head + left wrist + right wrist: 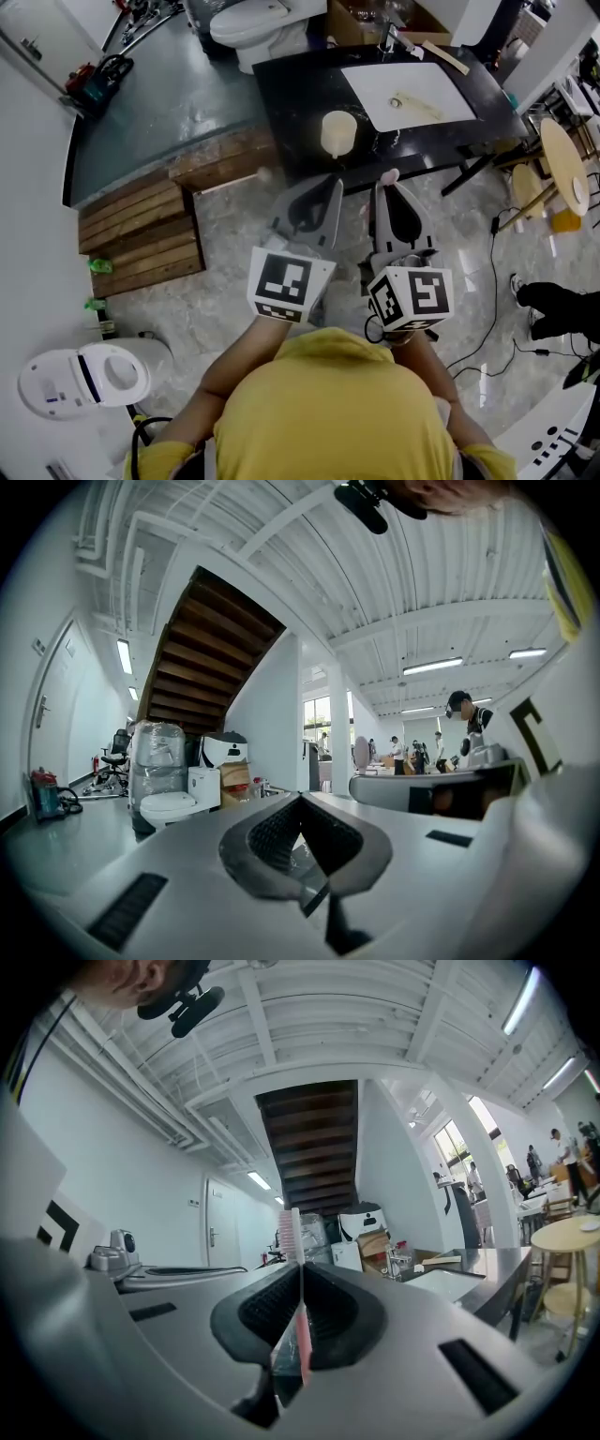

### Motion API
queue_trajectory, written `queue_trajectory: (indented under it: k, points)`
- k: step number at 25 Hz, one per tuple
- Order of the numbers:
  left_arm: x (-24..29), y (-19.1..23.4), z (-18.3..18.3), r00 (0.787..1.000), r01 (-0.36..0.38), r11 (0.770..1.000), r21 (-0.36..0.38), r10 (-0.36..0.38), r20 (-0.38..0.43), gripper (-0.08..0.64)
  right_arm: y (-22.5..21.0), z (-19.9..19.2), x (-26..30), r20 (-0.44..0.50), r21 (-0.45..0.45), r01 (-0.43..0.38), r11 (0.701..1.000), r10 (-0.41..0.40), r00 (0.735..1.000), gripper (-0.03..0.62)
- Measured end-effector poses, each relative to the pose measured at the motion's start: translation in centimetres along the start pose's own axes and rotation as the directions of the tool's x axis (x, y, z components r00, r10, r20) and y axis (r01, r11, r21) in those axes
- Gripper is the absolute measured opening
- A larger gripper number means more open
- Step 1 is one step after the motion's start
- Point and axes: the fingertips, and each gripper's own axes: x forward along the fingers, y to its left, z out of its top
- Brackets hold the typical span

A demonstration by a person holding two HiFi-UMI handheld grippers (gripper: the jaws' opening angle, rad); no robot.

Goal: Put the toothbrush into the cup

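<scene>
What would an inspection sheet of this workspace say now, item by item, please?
Surface: black counter with white sink, mostly bare.
Job's things: cup upright near the counter's front edge; toothbrush not yet in it.
Clutter: wooden strip beside the faucet.
Grippers: left gripper shut, empty; right gripper shut on the toothbrush.
Cables: black cable on the floor, right.
Surroundings: toilet behind the counter, wooden platforms left, round stool right.

Looked like an open test lab staged as a bathroom. Laid out around a black vanity counter [300, 89] with a white basin [408, 94] set in it: toilet [255, 26] beyond the counter, wooden platform [141, 230] to its left, loose cables [494, 281] to its right, strip lights [433, 666] overhead.
</scene>
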Motion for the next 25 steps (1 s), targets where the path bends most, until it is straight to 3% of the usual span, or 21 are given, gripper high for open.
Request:
queue_trajectory:
  k: [16, 25]
  points:
    - [10.4, 5.7, -0.3, 0.996, -0.088, 0.996, -0.018, 0.088, -0.013, 0.008, -5.1, 0.6, 11.8, -0.010, -0.012, -0.109, 0.994, 0.109, 0.994, 0.028]
    - [12.8, 7.5, -0.5, 0.992, -0.126, 0.992, -0.020, 0.126, -0.027, 0.008, -6.1, 0.4, 15.3, -0.014, -0.005, -0.157, 0.988, 0.157, 0.987, 0.028]
